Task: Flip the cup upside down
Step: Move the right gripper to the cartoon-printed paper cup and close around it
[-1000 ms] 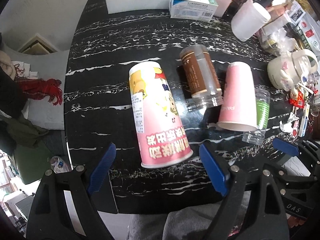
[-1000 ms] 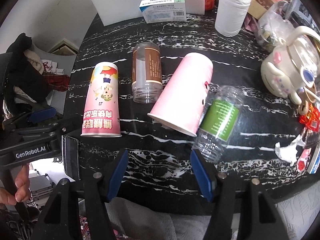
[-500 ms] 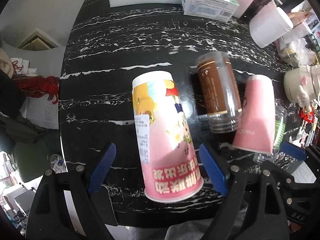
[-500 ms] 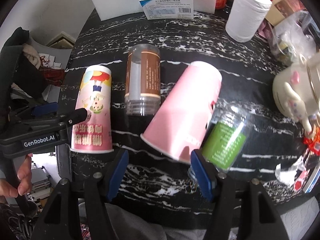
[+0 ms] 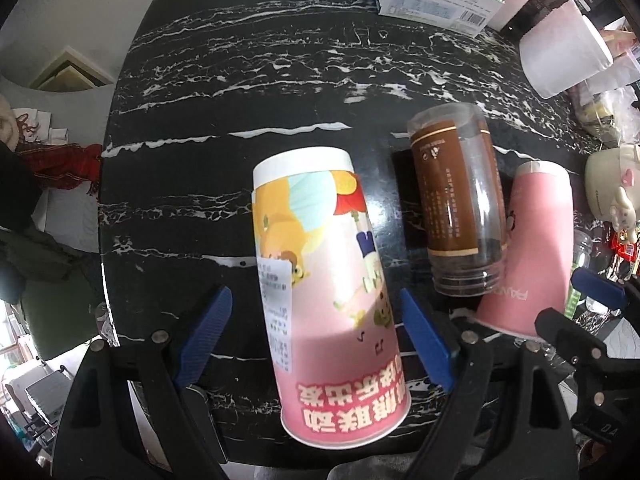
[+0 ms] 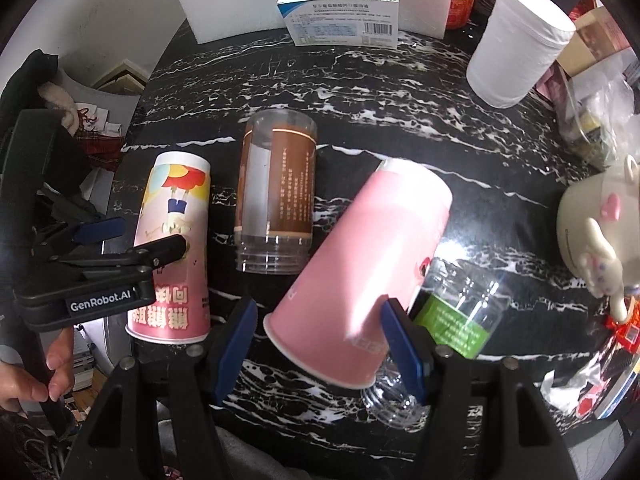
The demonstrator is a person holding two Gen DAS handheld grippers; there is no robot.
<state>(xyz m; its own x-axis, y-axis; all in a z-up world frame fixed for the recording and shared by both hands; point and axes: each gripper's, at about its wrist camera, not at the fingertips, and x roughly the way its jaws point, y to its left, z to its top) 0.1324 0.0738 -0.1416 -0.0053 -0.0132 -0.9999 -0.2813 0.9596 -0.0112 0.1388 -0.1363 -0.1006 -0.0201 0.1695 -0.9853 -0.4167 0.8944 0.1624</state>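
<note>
A cartoon-printed pink paper cup (image 5: 328,288) lies on its side on the black marble table (image 5: 240,80), mouth toward me. My left gripper (image 5: 316,340) is open with its blue pads on either side of this cup, apart from it. A plain pink paper cup (image 6: 360,276) lies on its side, mouth toward me. My right gripper (image 6: 320,340) is open with its pads straddling that cup's mouth end. The cartoon cup (image 6: 172,248) and the left gripper (image 6: 120,252) show in the right wrist view. The plain pink cup (image 5: 524,256) shows in the left wrist view.
A brown-labelled clear jar (image 6: 276,200) lies between the cups. A green-labelled clear bottle (image 6: 452,320) lies against the plain pink cup. A white roll (image 6: 516,40), a blue-and-white box (image 6: 340,16) and a cream teapot (image 6: 596,224) stand at the back and right.
Both grippers moved forward, so the cups now sit between their open pads. The cups have not moved.
</note>
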